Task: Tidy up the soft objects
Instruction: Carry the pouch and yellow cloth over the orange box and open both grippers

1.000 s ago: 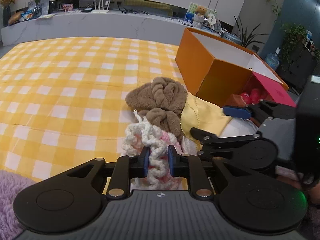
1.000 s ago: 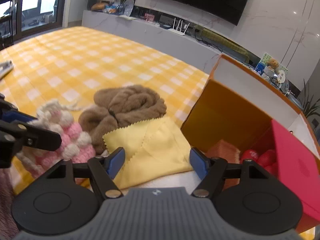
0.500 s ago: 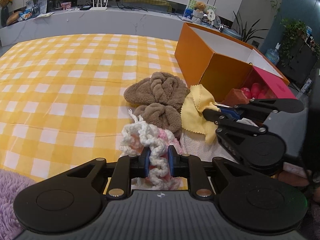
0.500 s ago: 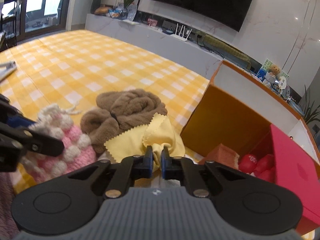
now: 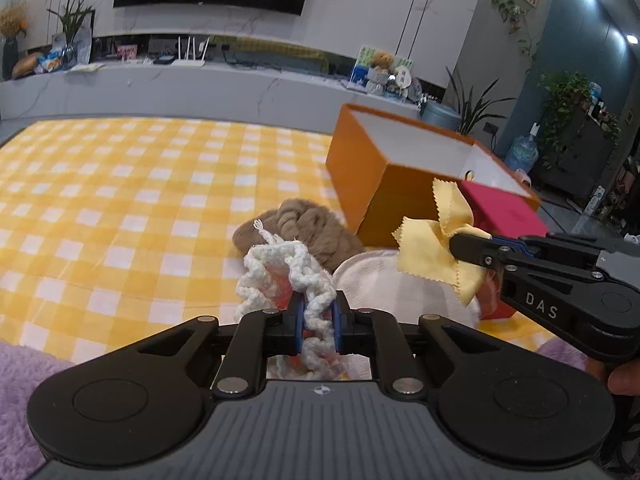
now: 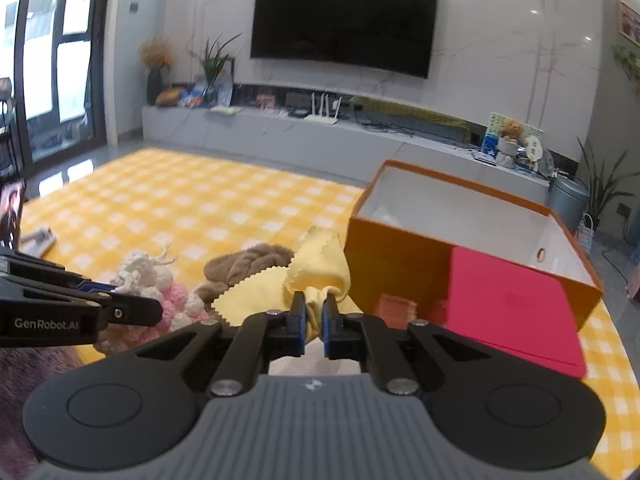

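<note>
Near edge, under both grippers: white pad [image 5: 372, 284], partly hidden.
Left gripper [image 5: 316, 326]: closing tighter on crochet toy [image 5: 288, 276], lifting upright.
Right gripper [image 6: 314, 314]: pinching yellow cloth [image 6: 316, 270], drooping near orange box [image 6: 400, 248].

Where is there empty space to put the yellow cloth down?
The checked yellow blanket is bare to the left of the brown fluffy thing, back to the grey TV bench. The white inside of the orange box looks bare too. It is crowded by the tongs: the crochet piece, a white cloth and the pink box.
</note>
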Motion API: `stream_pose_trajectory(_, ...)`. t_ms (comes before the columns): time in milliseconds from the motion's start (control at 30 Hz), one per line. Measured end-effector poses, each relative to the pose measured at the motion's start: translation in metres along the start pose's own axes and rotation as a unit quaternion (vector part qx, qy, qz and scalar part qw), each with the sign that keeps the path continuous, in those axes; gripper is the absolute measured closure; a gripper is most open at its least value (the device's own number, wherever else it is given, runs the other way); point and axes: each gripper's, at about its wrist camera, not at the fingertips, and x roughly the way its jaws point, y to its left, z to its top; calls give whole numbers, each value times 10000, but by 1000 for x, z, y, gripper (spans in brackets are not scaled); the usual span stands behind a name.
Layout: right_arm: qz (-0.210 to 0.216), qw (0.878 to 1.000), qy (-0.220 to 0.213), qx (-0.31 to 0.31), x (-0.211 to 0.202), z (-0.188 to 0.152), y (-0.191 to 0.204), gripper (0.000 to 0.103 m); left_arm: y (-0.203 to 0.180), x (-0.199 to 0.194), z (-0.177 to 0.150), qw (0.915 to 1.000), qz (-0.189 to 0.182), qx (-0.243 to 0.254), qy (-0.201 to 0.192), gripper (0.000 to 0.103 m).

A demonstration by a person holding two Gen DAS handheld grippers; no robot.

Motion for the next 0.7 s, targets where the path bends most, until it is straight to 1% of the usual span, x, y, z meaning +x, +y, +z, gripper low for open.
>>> stream_pose_trajectory(200,33,9981,-335,517,-33,12,-27,98,-21,-22,31,9986,-328,29,-425,88)
stream_pose_trajectory(367,30,9955,-591,747,-52,26,-55,98,-47,-21,71,9954,-666,263,-633,88)
stream_pose_trajectory(500,124,9909,-732,1126,-57,37,-89,98,-69,-5,104,9929,-896,462,-631,88)
stream_pose_trajectory(567,257,9871,-808,1359,-54,42,-108,98,-78,8,120,9918,-1001,540,-581,88)
stream_pose_trajectory(633,193,9868,-770,1413,-46,50,-124,98,-88,25,135,9913,-1007,669,-515,88)
stream_pose_trajectory(700,66,9888,-707,1312,-34,59,-137,98,-98,44,147,9909,-962,825,-456,88)
